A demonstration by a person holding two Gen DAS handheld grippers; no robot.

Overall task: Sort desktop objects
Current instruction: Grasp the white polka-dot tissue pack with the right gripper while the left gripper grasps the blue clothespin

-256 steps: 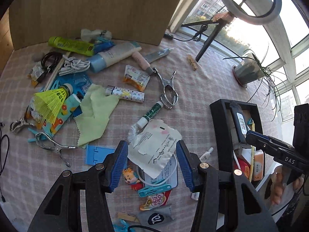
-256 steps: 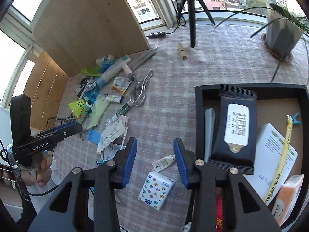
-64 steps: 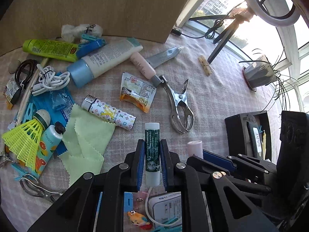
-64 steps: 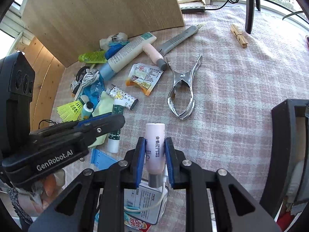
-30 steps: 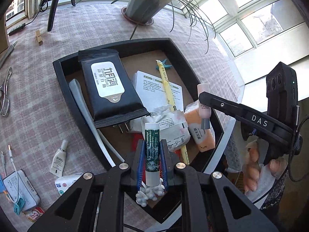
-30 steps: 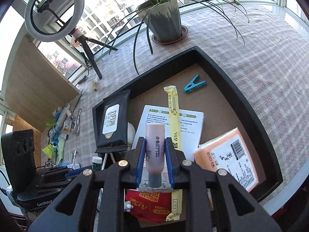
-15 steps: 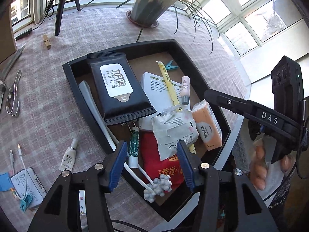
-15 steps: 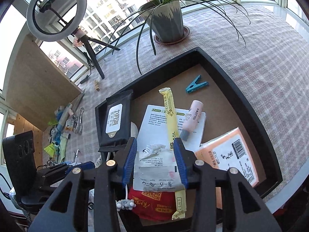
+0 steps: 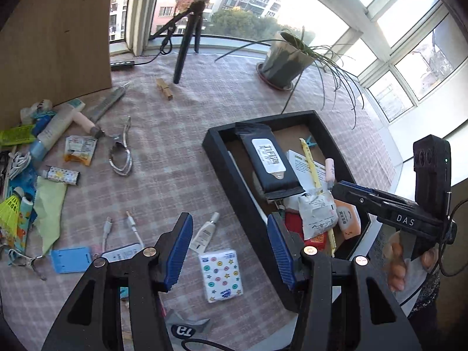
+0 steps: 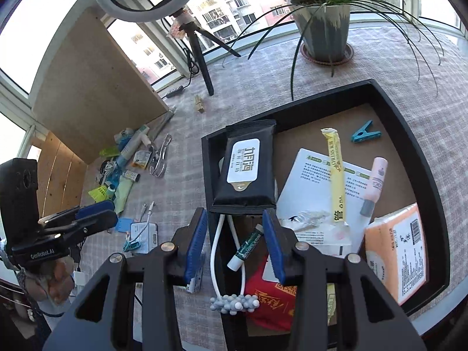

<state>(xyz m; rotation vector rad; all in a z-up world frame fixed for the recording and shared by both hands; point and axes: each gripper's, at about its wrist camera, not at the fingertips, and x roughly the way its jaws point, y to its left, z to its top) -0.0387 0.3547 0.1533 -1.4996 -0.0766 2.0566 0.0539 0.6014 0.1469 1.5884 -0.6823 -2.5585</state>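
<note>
My left gripper (image 9: 229,251) stands open over the checked tablecloth, just left of the black tray (image 9: 234,172). Below its fingers lie a spotted tissue pack (image 9: 220,275) and a small white tube (image 9: 204,232). My right gripper (image 10: 234,245) is open above the tray's near left corner (image 10: 206,158). A green lip balm tube (image 10: 247,247) lies loose in the tray under it. The pink tube (image 10: 374,184) rests on a white leaflet further right. Each gripper shows in the other's view, the right one (image 9: 336,188) over the tray, the left one (image 10: 109,213) over the table.
A heap of unsorted items (image 9: 58,152) lies at the left by a wooden board (image 9: 52,44). A tripod (image 9: 184,49) and a potted plant (image 10: 321,32) stand at the back. The tray holds a black wipes pack (image 10: 245,166), a yellow sachet and an orange tissue pack.
Both grippers opened and let go of their tubes, which now lie in the tray. Both have since drawn back; the left one has swung off the tray over the table.
</note>
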